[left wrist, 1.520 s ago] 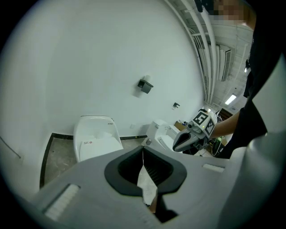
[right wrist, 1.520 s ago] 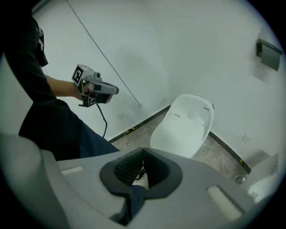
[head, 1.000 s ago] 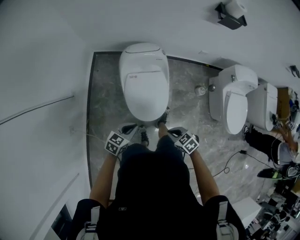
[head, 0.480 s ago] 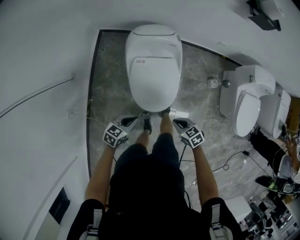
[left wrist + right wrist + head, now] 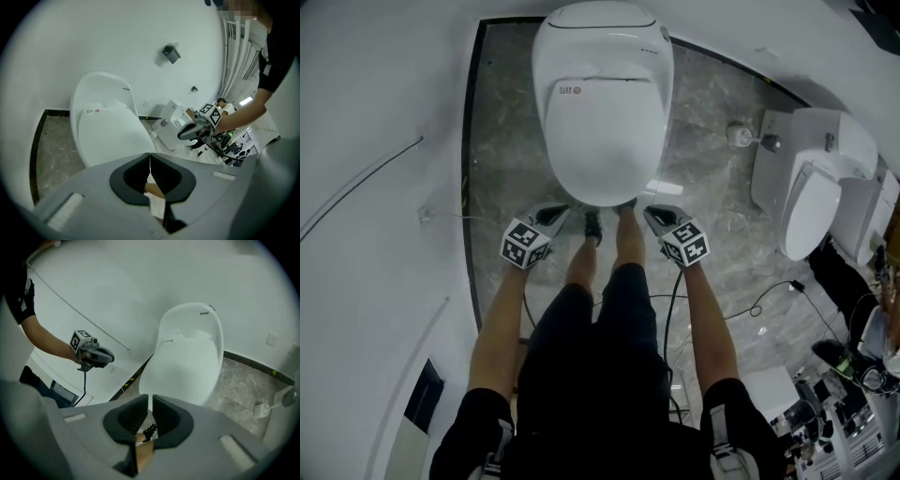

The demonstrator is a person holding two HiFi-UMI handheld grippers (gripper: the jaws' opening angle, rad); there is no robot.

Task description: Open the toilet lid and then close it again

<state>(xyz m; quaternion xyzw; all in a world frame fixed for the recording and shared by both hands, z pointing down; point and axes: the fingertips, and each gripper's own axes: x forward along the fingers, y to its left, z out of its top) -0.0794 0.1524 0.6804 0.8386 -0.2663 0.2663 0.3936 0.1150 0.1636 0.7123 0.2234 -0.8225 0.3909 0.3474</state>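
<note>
Far left: plain white wall (image 5: pixel 366 187), then a dark-edged strip of grey marbled floor (image 5: pixel 502 141).

Left gripper (image 5: pixel 554 215) held low by the front left of the toilet (image 5: pixel 600 23), near it but not touching. Jaws pressed together, nothing in them (only a leg visible behind them in the left gripper view). Marker cube (image 5: pixel 525 244) facing up.

Centre: toilet lid (image 5: pixel 602 141) down, lying flat over the bowl, just ahead of the person's feet. One dark shoe (image 5: pixel 592 225) tucked at the front rim.

Right gripper (image 5: pixel 655 215) mirrored at the front right of the toilet, likewise clear of the lid. Jaws just been opening, now a narrow slit apart, nothing between them.

Further right: a second white toilet (image 5: pixel 814 202) against the wall, well apart from the first. Black cable (image 5: pixel 764 298) trailing across the floor at lower right.
</note>
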